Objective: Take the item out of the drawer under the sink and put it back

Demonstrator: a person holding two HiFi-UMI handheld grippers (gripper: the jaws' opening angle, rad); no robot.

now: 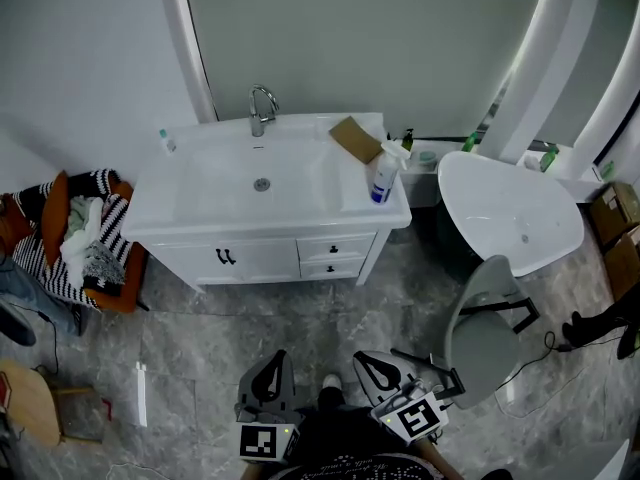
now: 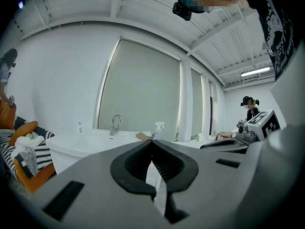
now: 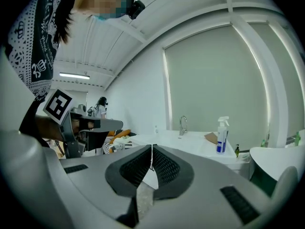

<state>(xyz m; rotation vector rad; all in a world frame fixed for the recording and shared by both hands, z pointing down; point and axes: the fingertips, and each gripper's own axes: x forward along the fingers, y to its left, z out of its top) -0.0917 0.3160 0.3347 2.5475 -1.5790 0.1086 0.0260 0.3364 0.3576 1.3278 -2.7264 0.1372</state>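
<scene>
Sitting closed, drawer [image 1: 335, 248] lies far from right gripper [image 1: 375, 368].

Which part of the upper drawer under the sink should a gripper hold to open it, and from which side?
Hold the small dark knob in the middle of the upper drawer. Its front is otherwise flat and shut flush, so likely nothing else offers a grip. Come level from the front, with the jaws on either side of the knob.

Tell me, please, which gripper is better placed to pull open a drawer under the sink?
Right, probably. The right gripper points roughly at the two small drawers; the left gripper lines up with the cupboard doors beside them. Both are shut and empty.
</scene>
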